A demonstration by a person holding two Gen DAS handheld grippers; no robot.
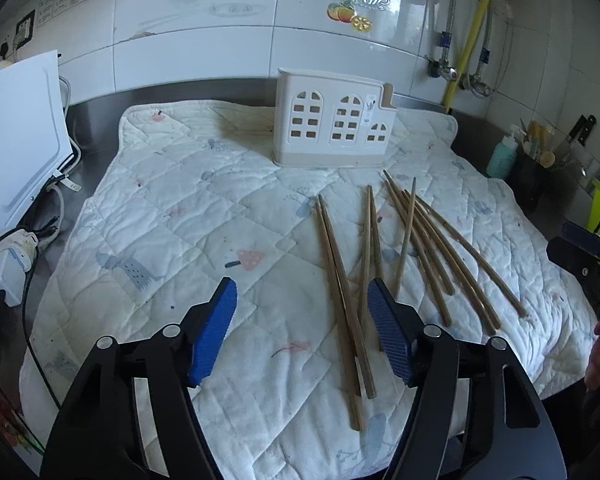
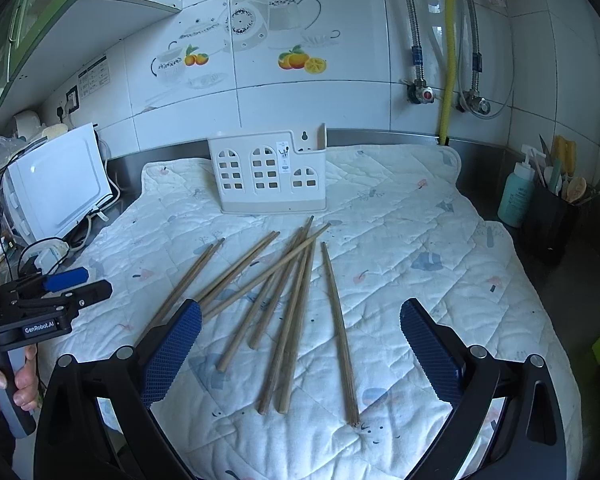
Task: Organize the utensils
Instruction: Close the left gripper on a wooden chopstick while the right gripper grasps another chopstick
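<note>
Wooden chopsticks (image 2: 296,304) lie loosely fanned on a quilted mat (image 2: 440,280), just in front of a white house-shaped holder (image 2: 268,176) at twelve o'clock. Both the left gripper (image 1: 302,334) and right gripper (image 2: 300,352) hover above them, jaws spread and empty. Best to pinch one separate stick near its middle, then lift it tip-down into the holder.
</note>
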